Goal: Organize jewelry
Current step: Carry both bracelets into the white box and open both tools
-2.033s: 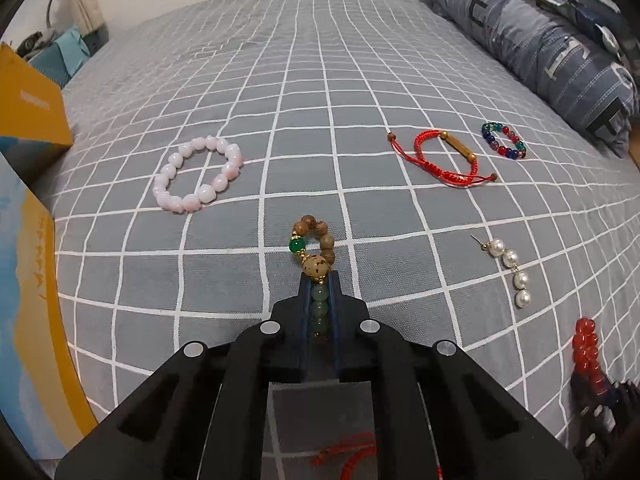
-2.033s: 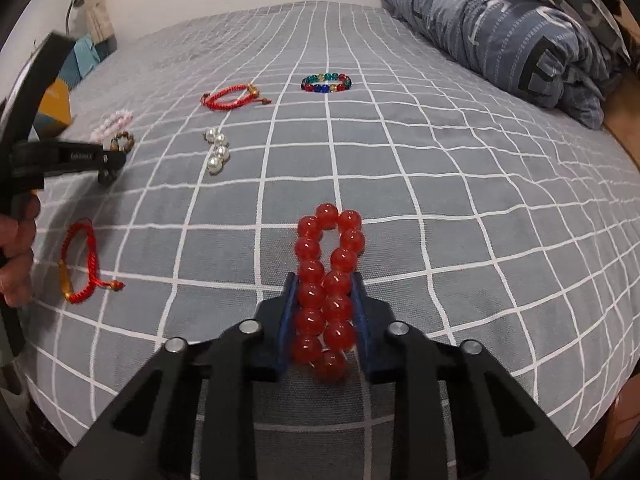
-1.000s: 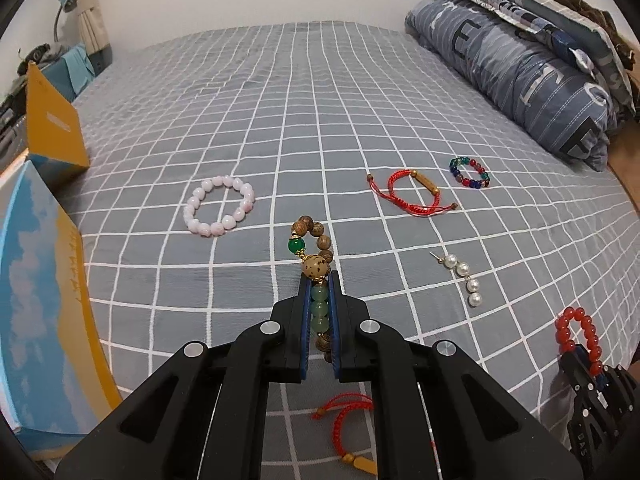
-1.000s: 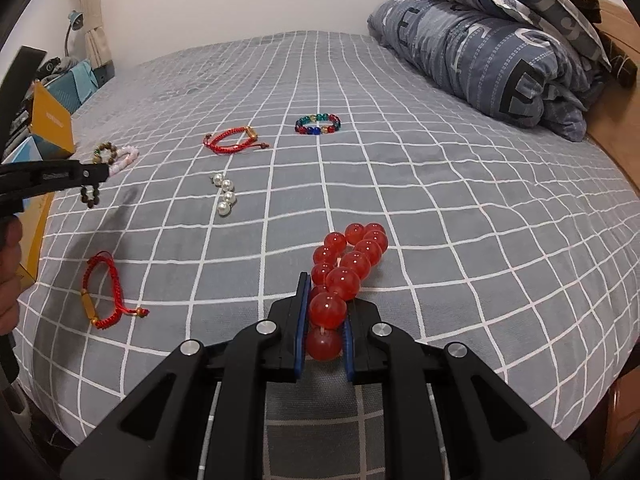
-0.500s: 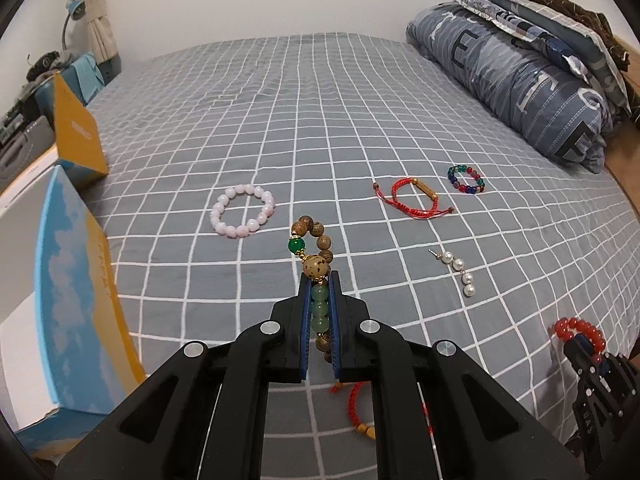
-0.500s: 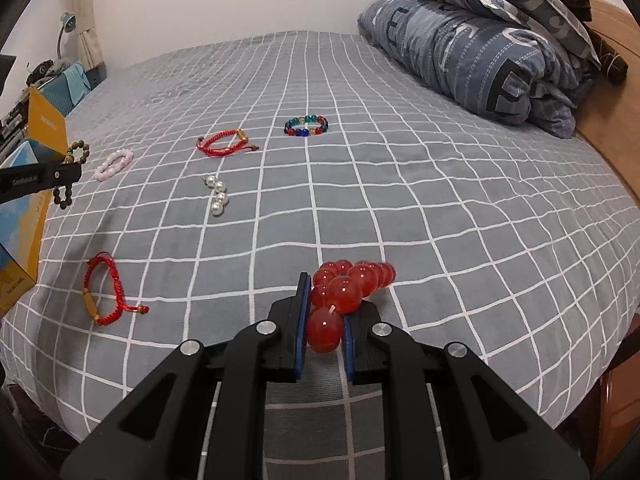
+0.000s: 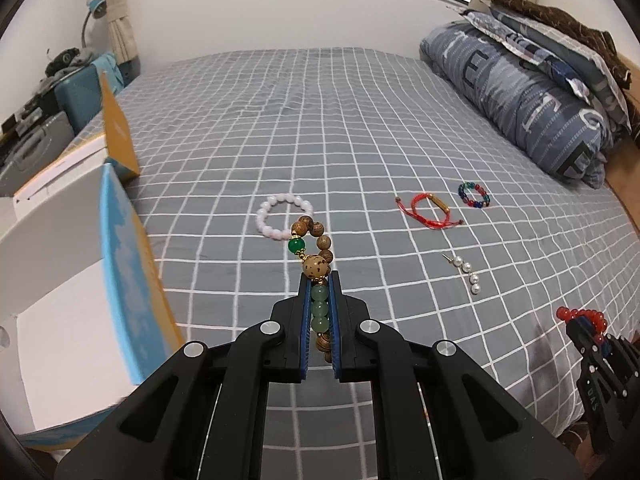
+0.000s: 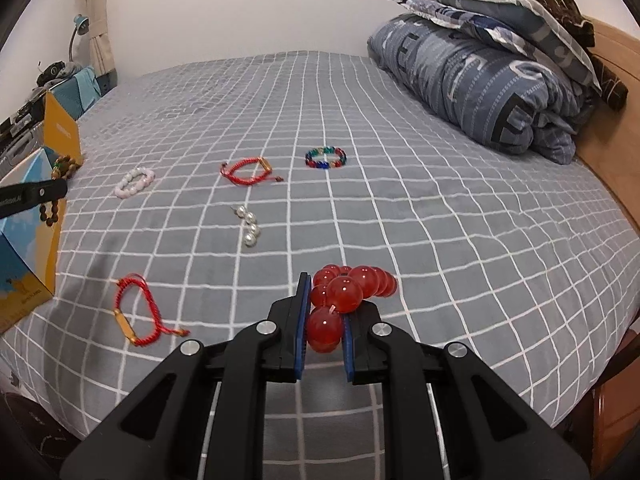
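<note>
Over gray checked bed [image 7: 360, 120]: left tool [image 7: 319, 300] pinching wooden bead bracelet [image 7: 314, 256], right tool [image 8: 325, 320] clamping slippery red bead bracelet [image 8: 352, 284]; light, floppy, dangling from strand grips.

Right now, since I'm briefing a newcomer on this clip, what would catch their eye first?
First, each gripper holds a bracelet above the bed: the left gripper clamps a wood-and-jade bracelet, the right gripper a red bead bracelet. Next, the jewelry scattered on the checked sheet: a pink bracelet, two red cord bracelets, a multicolor bracelet and a pearl earring. An open box sits at the left edge.
</note>
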Demonstrator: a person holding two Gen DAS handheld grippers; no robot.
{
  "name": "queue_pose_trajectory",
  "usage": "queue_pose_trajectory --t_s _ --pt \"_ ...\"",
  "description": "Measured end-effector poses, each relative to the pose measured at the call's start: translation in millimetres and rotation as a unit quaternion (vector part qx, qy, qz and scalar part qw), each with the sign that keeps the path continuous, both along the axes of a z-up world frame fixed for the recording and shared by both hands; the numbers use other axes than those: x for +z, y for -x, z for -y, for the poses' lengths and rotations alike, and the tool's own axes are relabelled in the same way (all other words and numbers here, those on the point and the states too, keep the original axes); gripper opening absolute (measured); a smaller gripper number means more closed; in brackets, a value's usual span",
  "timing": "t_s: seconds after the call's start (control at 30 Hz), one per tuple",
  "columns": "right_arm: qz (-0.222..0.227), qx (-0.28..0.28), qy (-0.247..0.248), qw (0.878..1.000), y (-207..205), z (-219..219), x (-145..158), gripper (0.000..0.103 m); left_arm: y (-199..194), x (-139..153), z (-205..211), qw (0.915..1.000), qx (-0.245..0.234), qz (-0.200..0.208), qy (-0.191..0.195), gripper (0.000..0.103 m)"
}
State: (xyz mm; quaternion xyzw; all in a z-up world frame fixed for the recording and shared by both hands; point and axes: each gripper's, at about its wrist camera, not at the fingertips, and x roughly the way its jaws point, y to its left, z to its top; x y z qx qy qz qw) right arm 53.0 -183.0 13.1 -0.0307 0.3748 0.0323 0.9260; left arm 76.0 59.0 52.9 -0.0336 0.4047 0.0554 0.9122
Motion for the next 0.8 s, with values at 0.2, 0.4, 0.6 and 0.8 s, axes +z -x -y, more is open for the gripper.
queue_pose_trajectory --t_s 0.2,0.4,0.6,0.8 --pt "0.003 0.016 -0.010 1.000 -13.0 -25.4 25.1 0.013 16.3 19.6 -22.0 0.9996 0.018 0.018 0.007 0.007" --pt "0.020 0.059 -0.014 0.998 -24.7 -71.3 58.6 0.013 37.9 41.0 -55.4 0.9979 0.052 0.035 0.014 0.008" --pt "0.030 0.110 -0.010 0.993 -27.6 -129.1 82.0 0.013 61.0 54.7 -97.1 0.9949 0.087 0.047 0.020 0.008" --pt "0.037 0.167 -0.018 0.985 -20.5 -195.1 101.7 0.013 87.6 61.3 -143.9 0.9892 0.135 0.053 0.025 0.008"
